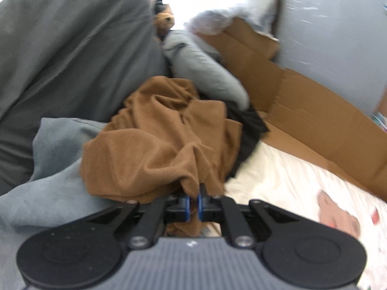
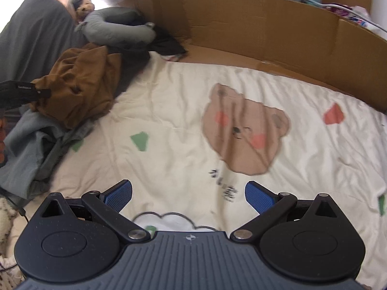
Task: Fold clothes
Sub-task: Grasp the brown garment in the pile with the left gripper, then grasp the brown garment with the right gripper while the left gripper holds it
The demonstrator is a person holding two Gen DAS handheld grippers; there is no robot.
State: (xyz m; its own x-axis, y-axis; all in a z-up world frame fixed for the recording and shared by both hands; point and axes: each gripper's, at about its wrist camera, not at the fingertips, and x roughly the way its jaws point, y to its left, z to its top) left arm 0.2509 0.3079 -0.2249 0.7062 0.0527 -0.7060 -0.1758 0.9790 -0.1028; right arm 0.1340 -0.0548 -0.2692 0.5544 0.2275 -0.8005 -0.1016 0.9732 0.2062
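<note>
While the left gripper [image 1: 193, 199] is pointing down at a slant, its two blue pads are squeezing a fold of the brown garment [image 1: 159, 142] tight between them. A bit of the brown cloth is hanging down behind the pads, close to the tool's body. The brown garment is lying in a crumpled heap, partly on top of a blue-grey cloth [image 1: 48, 169] and just beside a black cloth [image 1: 249, 130]. A big dark grey pillow [image 1: 67, 48] is sitting behind the heap, and a light grey cushion [image 1: 205, 65] is lying next to it. A small stuffed toy [image 1: 165, 21] is peeking out between the pillow and the cushion, but it is too blurry to tell more.

The right gripper [image 2: 188, 194] is also pointing down at a slant, over the cream bedsheet [image 2: 169, 120]. Its blue fingers [image 2: 119, 194] are standing wide apart with nothing between them. A brown bear print [image 2: 244, 130] is showing on the sheet just ahead of it. Brown cardboard [image 2: 266, 36] is standing along the far edge of the bed. From this side, the left gripper is reaching into the brown heap, well apart from the right one.
</note>
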